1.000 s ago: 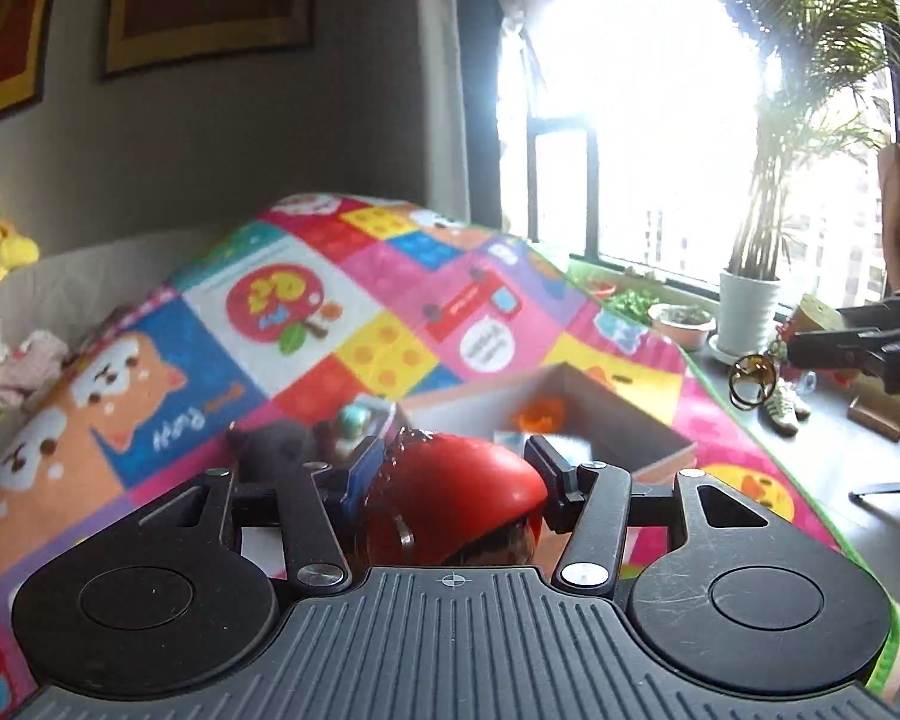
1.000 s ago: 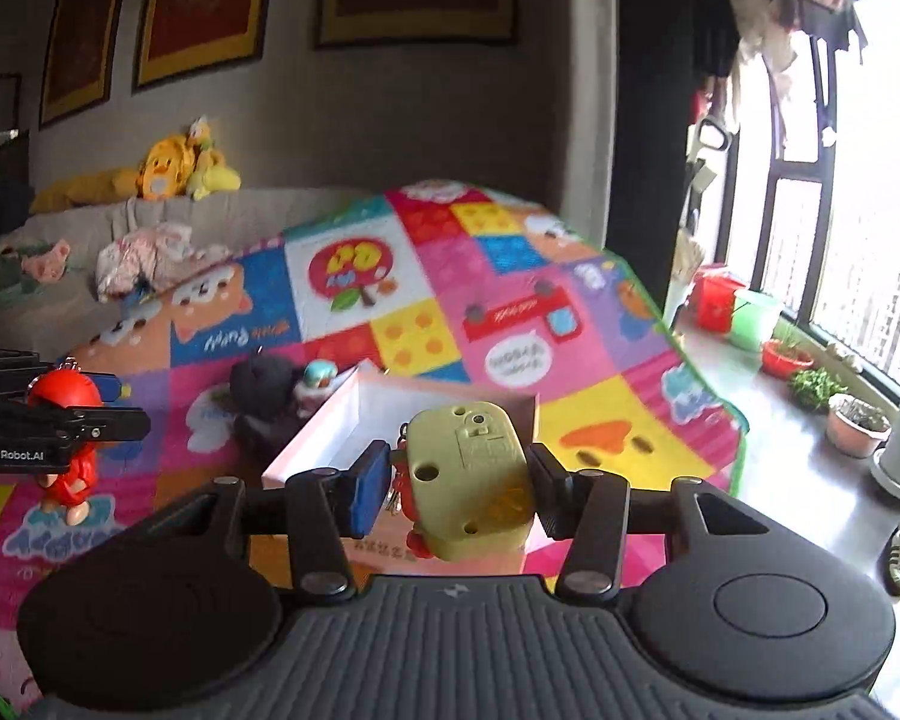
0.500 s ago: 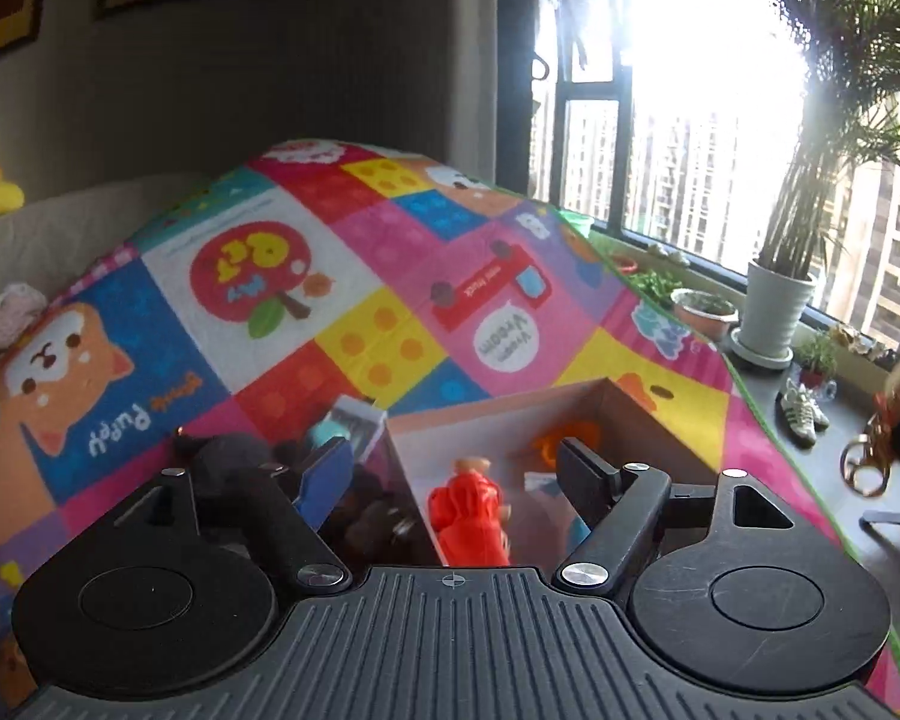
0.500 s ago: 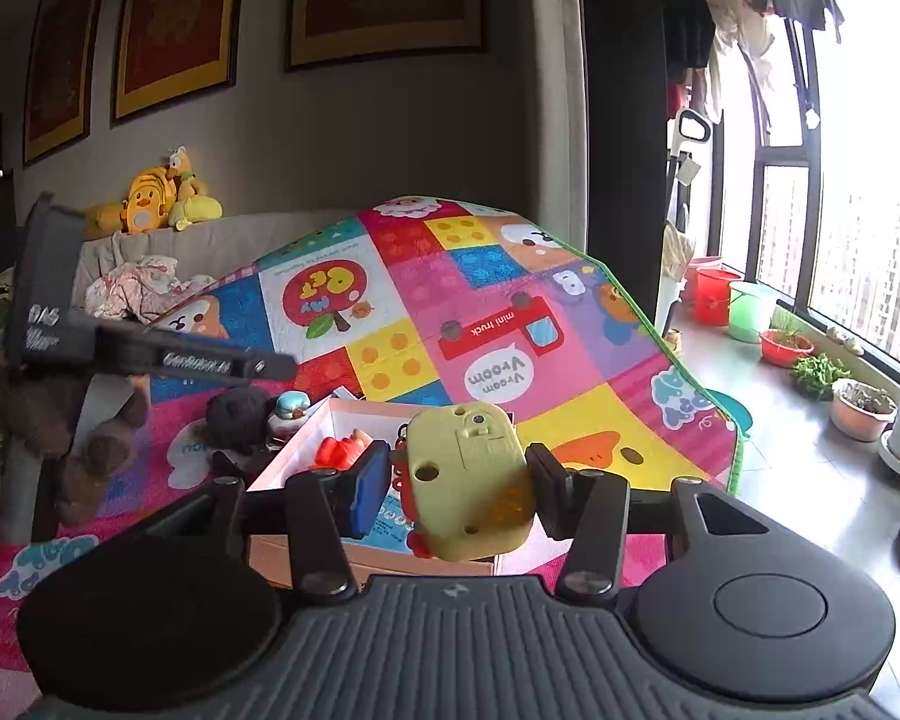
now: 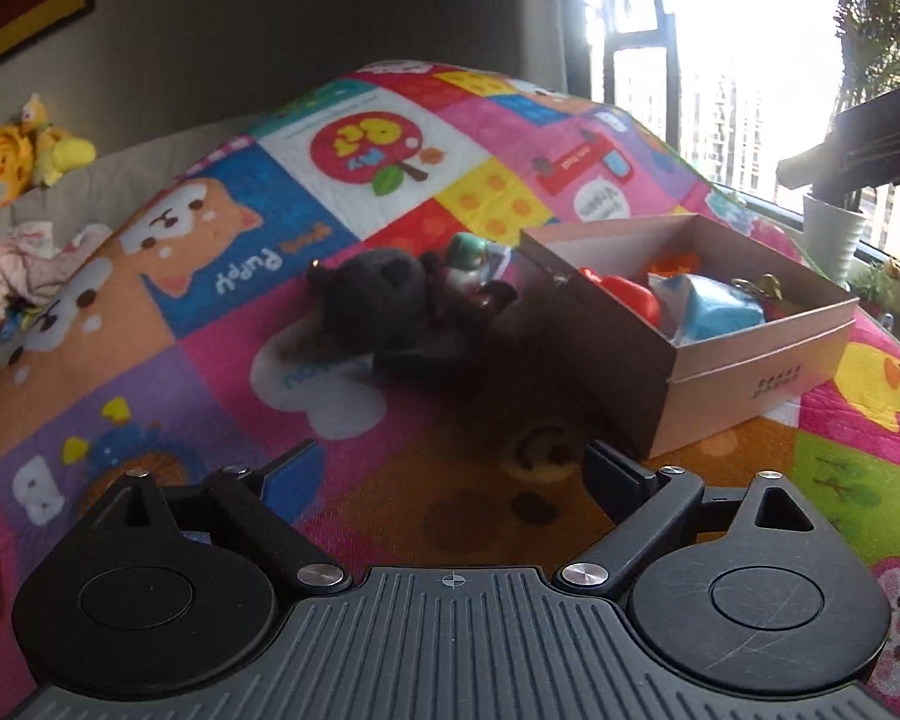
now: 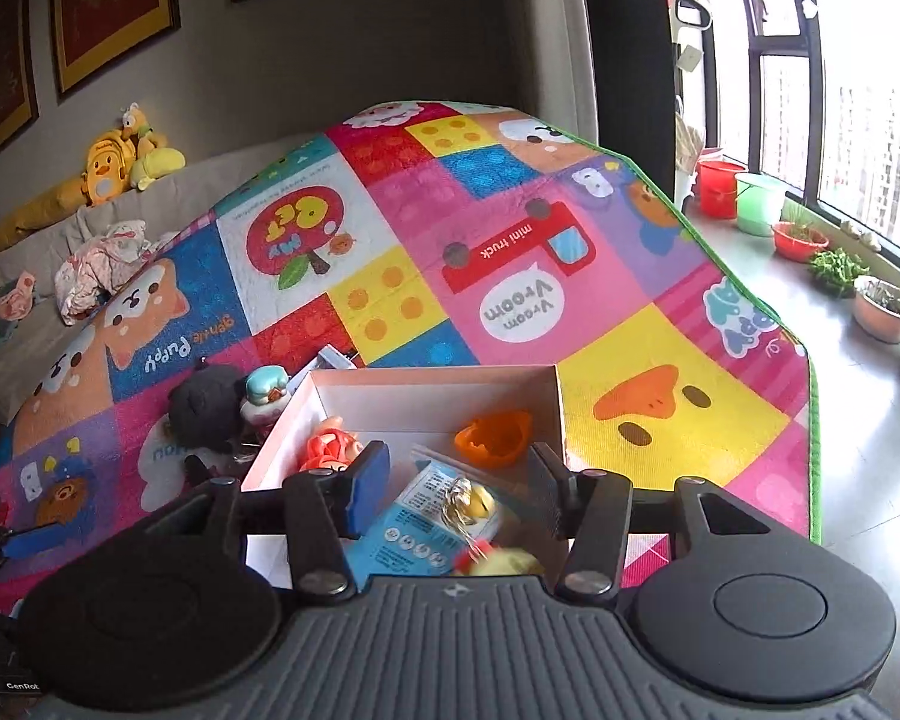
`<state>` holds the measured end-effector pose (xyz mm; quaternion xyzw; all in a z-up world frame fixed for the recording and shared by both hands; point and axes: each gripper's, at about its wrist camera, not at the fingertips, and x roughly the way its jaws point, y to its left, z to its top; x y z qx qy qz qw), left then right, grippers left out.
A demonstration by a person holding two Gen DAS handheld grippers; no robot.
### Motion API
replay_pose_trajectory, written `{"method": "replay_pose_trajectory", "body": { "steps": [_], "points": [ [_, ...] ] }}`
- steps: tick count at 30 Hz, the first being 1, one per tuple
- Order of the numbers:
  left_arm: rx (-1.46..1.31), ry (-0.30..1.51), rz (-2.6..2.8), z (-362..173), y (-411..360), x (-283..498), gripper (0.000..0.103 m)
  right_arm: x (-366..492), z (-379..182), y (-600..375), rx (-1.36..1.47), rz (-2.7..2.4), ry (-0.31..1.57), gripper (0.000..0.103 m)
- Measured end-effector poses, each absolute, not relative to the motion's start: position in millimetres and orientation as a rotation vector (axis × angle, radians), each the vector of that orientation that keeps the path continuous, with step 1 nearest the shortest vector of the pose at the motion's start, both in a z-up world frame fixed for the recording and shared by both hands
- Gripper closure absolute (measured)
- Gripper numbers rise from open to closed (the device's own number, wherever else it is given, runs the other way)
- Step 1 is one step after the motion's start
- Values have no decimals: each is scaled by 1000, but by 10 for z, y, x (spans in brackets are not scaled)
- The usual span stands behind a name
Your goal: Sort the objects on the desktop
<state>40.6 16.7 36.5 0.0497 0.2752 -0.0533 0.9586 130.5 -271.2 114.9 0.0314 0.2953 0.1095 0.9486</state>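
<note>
My left gripper (image 5: 450, 471) hangs low over the play mat, its jaws opening wide with nothing between them. To its right stands the pink cardboard box (image 5: 750, 372), holding a red figurine (image 5: 627, 294) and a blue packet (image 5: 714, 312). My right gripper (image 6: 456, 480) is over the box (image 6: 438, 378) with its jaws opening. The yellow-green keyring toy (image 6: 504, 564) shows blurred below the pads, free of them, over the blue packet (image 6: 414, 516). The red figurine (image 6: 330, 447) and an orange piece (image 6: 495, 438) lie in the box.
A black plush (image 5: 372, 300) and a teal-capped figurine (image 5: 468, 258) lie on the mat just left of the box. A sofa with plush toys (image 6: 114, 168) is behind. Pots and buckets (image 6: 756, 204) line the window sill right of the mat's green edge.
The left gripper let go of the red figurine into the box, opened wide and sank to the mat left of it. The right gripper moved over the box and the yellow-green toy left its pads.
</note>
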Motion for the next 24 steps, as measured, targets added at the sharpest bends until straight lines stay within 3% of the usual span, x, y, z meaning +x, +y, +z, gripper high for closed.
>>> {"method": "replay_pose_trajectory", "body": {
  "steps": [11, 14, 24],
  "points": [
    [-67, 552, -3, 273, 610, 457, 6, 1743, 1104, -1666, -71, 374, 705, 45],
    [-104, 540, 6, 276, 694, 452, 6, 2166, 1069, -1357, -28, 384, 779, 37],
    [-208, 517, 5, 274, 904, 428, 4, 3862, 499, -921, 109, 115, 974, 33]
  ]
}}
